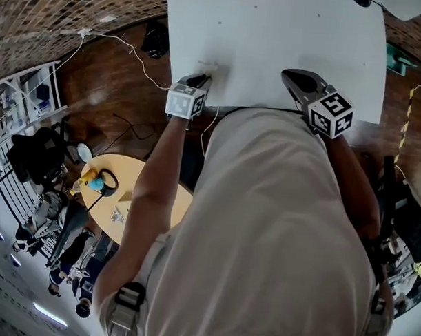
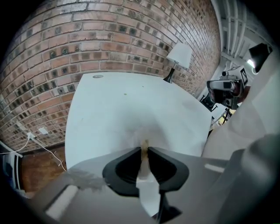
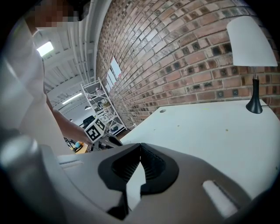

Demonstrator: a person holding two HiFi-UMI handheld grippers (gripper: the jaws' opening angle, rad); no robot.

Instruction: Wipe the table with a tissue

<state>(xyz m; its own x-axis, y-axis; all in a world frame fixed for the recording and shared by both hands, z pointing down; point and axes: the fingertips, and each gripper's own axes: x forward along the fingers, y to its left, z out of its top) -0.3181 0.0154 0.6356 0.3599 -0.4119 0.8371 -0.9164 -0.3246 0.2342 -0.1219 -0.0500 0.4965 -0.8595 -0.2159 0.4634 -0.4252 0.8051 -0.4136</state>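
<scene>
The white table [image 1: 284, 42] fills the upper middle of the head view. A thin white tissue [image 1: 209, 66] lies crumpled on it near its front left corner. My left gripper [image 1: 202, 79] points down at that spot. In the left gripper view the jaws [image 2: 144, 149] are pinched on the tissue [image 2: 143, 131], which has a brownish smear at the tips and spreads onto the table ahead. My right gripper [image 1: 291, 76] rests at the table's front edge further right, its jaws [image 3: 140, 147] shut with nothing between them.
A lamp with a white shade [image 3: 250, 41] stands at the far corner of the table by the brick wall [image 2: 100, 39]. Below the table's left edge are a wooden floor with cables [image 1: 125, 51], a small round table [image 1: 130, 188] and a wire rack [image 1: 23, 95].
</scene>
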